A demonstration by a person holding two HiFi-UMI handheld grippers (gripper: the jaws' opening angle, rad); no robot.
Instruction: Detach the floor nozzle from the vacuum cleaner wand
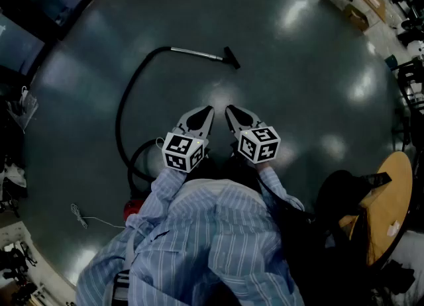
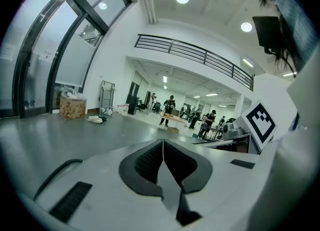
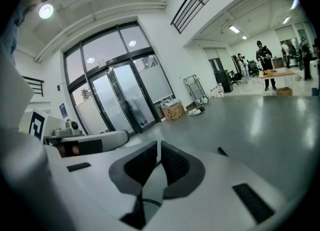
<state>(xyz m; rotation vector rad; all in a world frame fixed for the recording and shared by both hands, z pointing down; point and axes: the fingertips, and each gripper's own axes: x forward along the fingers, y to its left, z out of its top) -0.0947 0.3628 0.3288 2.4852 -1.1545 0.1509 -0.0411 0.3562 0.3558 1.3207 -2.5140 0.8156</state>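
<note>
In the head view a silver vacuum wand [image 1: 196,52] lies on the grey floor, with a small black floor nozzle [image 1: 231,57] on its right end and a black hose [image 1: 127,93] curving back from its left end to a red vacuum body [image 1: 133,208]. My left gripper [image 1: 210,108] and right gripper [image 1: 228,108] hang side by side in front of me, well short of the nozzle. Both are shut with nothing between the jaws. The left gripper [image 2: 162,142] and right gripper [image 3: 159,144] views look out over the floor, and the hose [image 2: 52,174] shows low left.
A round wooden table [image 1: 387,202] and a dark chair [image 1: 341,199] stand at my right. A white cord [image 1: 89,218] lies on the floor at left. A cardboard box [image 2: 72,107] sits by the glass doors [image 3: 122,102]. People work at distant desks [image 2: 172,117].
</note>
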